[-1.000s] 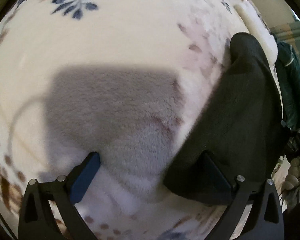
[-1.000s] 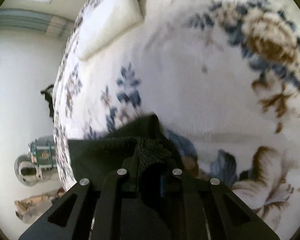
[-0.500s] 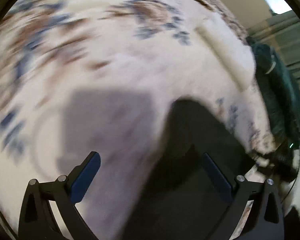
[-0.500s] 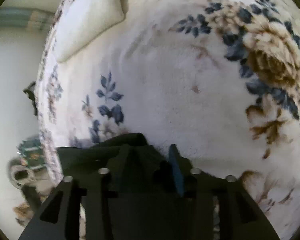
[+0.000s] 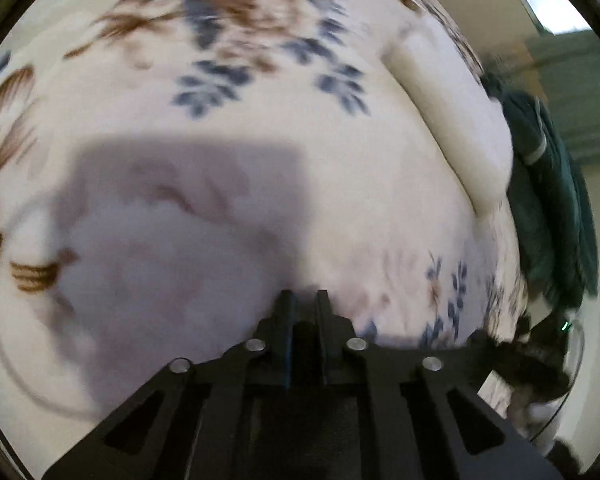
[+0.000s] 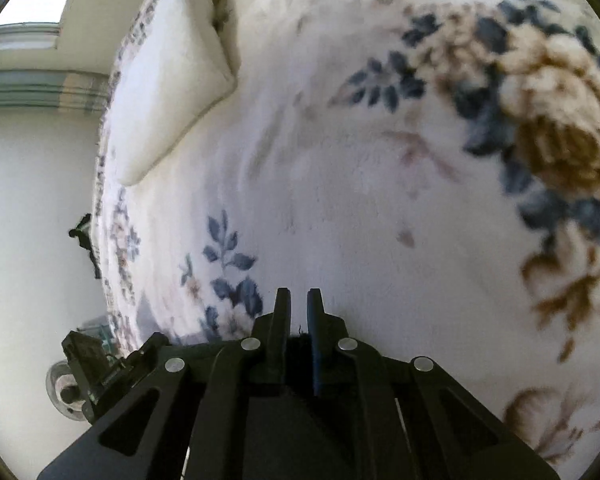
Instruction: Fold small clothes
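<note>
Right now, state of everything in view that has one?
Left hand-held gripper: just closed, shut; no cloth visible between jaws.
Right hand-held gripper: just closed, shut on dark fabric garment.
White floral fleece blanket: spread flat.
Cream rectangular pillow: lying on blanket.
Dark green garment: heaped past blanket edge.

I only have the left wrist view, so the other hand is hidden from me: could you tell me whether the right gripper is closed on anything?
Observer: The right gripper has just been closing and is shut, with what looks like dark cloth between its fingers.
Operator: Thank you. What lies just ahead of it?
Observer: Only bare floral blanket.
Operator: And beside the bed?
Observer: A round object on the floor, lower left; I cannot tell what it is.
</note>
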`<state>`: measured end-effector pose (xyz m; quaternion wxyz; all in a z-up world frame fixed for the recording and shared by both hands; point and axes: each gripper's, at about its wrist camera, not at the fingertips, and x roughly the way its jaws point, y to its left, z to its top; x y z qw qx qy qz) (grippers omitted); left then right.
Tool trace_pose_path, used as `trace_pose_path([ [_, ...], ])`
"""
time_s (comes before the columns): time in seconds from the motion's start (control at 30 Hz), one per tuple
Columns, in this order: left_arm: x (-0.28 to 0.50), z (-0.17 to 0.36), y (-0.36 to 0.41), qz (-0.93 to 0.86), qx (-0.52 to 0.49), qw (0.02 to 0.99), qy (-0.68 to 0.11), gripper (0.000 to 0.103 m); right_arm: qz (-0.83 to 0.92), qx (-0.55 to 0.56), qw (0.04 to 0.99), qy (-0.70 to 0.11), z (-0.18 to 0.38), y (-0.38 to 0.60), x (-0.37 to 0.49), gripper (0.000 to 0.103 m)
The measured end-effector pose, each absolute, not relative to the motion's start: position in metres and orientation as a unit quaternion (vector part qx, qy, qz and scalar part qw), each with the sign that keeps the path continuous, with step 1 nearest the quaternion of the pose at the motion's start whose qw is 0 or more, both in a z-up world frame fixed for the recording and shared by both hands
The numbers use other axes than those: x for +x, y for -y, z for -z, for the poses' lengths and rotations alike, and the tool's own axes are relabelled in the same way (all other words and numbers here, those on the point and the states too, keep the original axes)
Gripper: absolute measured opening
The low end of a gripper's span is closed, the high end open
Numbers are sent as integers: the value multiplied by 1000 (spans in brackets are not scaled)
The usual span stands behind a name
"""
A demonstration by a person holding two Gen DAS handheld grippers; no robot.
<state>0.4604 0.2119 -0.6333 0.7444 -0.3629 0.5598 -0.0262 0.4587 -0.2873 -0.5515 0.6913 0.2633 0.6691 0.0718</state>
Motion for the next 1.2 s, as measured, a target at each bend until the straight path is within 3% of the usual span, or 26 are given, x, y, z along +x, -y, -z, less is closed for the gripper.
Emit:
trace_pose_path([
  [0.13, 462, 626, -213, 39, -369, 738, -564, 10, -62, 241, 667, -702, 567, 284, 470, 9],
  [0.17, 461, 619, -210, 39, -353, 739, -572, 14, -63, 248, 651, -715, 568, 287, 470, 13],
  [0.2, 457, 611, -208, 38, -340, 743, -575, 24, -65, 258, 643, -718, 564, 291, 467, 16],
  [0.23, 449, 603, -207, 40, -330, 749, -574, 31, -67, 265, 640, -718, 558, 297, 463, 26],
  [0.27, 442, 596, -208, 38, -323, 754, -570, 48, -64, 269, 639, -718, 549, 304, 455, 43],
  [0.3, 432, 588, -210, 34, -321, 761, -564, 62, -60, 271, 639, -717, 536, 313, 443, 50],
  [0.33, 419, 581, -212, 34, -324, 765, -556, 65, -62, 273, 639, -716, 527, 320, 431, 54],
  [0.5, 349, 567, -213, 3, -325, 760, -563, 65, -43, 290, 595, -748, 503, 346, 338, 54],
  [0.7, 278, 580, -199, -34, -322, 729, -603, 65, -12, 348, 560, -752, 543, 349, 268, 54],
  [0.73, 269, 583, -196, -40, -319, 724, -611, 65, -21, 359, 568, -741, 544, 345, 264, 38],
  [0.77, 264, 584, -194, -40, -321, 721, -613, 65, -14, 348, 585, -733, 540, 341, 261, 11],
  [0.9, 247, 577, -186, -42, -327, 716, -615, 65, 3, 342, 646, -683, 495, 341, 244, 5],
  [1.1, 242, 559, -167, -32, -294, 729, -618, 65, 43, 360, 579, -730, 532, 360, 210, 7],
  [1.17, 242, 552, -161, -28, -297, 731, -614, 65, 63, 386, 578, -716, 525, 372, 197, 30],
  [1.2, 240, 551, -159, -26, -299, 731, -613, 65, 68, 410, 579, -702, 522, 379, 189, 36],
])
